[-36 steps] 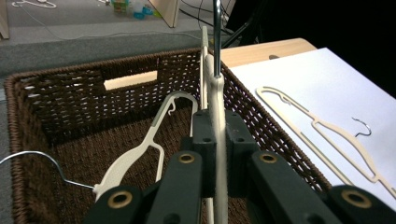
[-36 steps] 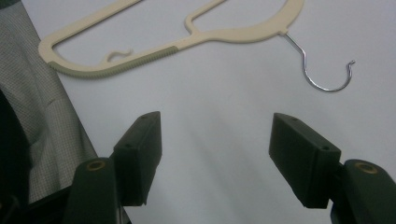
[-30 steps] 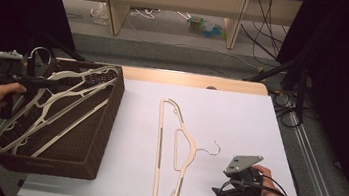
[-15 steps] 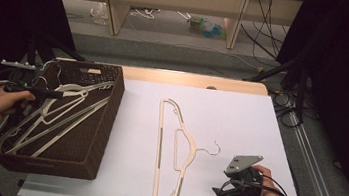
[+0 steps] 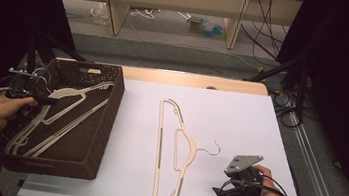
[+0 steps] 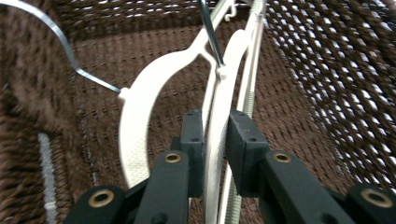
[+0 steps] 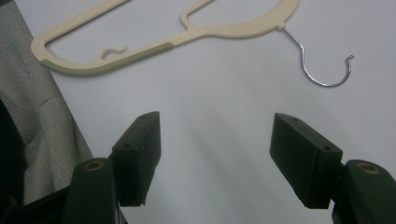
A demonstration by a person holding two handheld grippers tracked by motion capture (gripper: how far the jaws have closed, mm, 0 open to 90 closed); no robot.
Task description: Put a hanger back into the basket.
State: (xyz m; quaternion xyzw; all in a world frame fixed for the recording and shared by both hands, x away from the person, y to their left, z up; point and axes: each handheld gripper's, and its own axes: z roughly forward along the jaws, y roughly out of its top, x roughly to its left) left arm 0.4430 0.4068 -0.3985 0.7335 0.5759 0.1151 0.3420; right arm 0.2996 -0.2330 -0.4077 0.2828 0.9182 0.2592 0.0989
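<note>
Where white sheet (image 5: 220,119) covers table, hanger (image 5: 171,153) lies flat.

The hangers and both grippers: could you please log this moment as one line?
left gripper: fingers just opening, basket hanger between | right gripper: open, idle | table hanger: flat | basket: holds hangers

High view overlooks table (image 5: 240,116); both tool cameras sit close.

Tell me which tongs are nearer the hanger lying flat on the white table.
Right. The right tongs sit open on the white table just beside the hanger, near its hook. The left tongs are off in the wicker basket, around a hanger there.
</note>
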